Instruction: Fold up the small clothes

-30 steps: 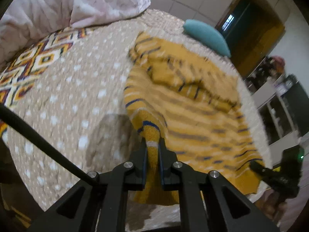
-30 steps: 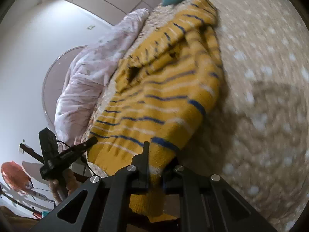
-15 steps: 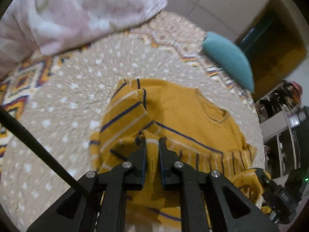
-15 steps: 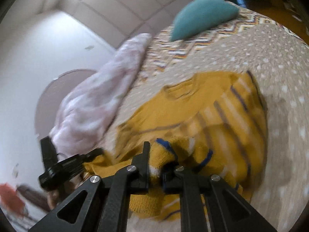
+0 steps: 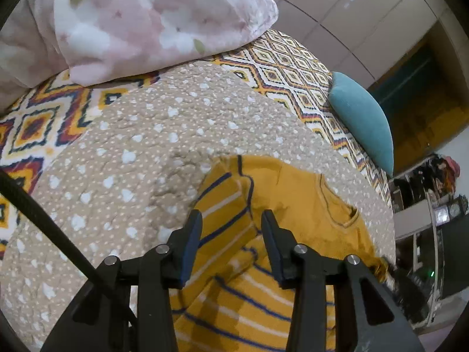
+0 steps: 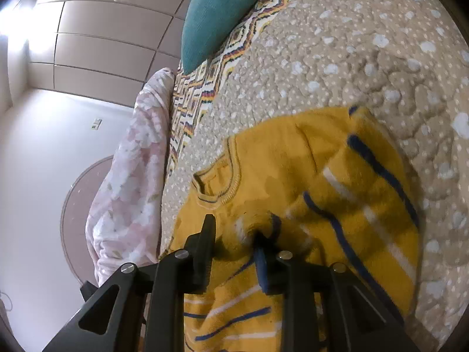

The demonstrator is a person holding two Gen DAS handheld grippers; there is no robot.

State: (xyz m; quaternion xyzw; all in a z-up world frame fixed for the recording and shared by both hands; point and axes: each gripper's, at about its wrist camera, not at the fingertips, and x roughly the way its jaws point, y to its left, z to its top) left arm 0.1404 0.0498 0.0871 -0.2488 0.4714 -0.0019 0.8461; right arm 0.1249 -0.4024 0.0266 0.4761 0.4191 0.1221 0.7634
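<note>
Left gripper (image 5: pixel 231 223): jaws parted, just been opening, pads clear of the cloth; the mustard-yellow knitted sweater with navy and white stripes (image 5: pixel 296 205) lies under and between them, not clamped. Right gripper (image 6: pixel 234 228): jaws also parted and just been opening; a bunched striped cuff sits in the gap, touching the right-side finger (image 6: pixel 261 252), left-side pad apart from it. Can't tell if anything presses there; reads as released.

Sweater (image 6: pixel 293 158) lies on the beige quilted bedspread with white dots (image 5: pixel 140 152), striped sleeves folded in over the plain yellow body, ribbed neckline facing away from both grippers.

Beyond it: a diamond-patterned multicolour blanket (image 5: pixel 281 61), then a pink floral duvet (image 5: pixel 140 14) heaped at the far left, and a teal cushion (image 5: pixel 363 117) at the far right edge of the bed. Tiled wall panels behind.
</note>
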